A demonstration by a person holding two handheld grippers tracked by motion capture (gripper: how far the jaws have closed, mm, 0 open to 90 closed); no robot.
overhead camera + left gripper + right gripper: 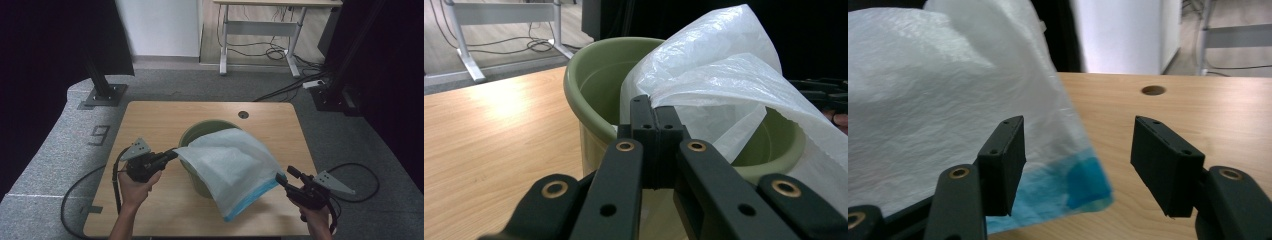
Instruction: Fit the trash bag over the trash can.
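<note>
A white plastic bag [232,162] with a blue hem lies draped over a green bin [200,131] in the middle of the wooden table [150,120]. My left gripper [173,154] is shut on the bag's left edge, just beside the bin's rim. In the left gripper view the shut jaws [655,107] pinch the bag [724,65] above the bin [591,70]. My right gripper [284,174] stands open at the bag's lower right corner. In the right gripper view the blue corner [1083,182] sits between the spread jaws [1080,150], with neither pad pressing on it.
A round cable hole [243,114] is in the table behind the bin. On the floor beyond stand a white-legged desk [260,30] with cables under it and two black stand bases [104,95]. Each gripper trails a black cable off the table's sides.
</note>
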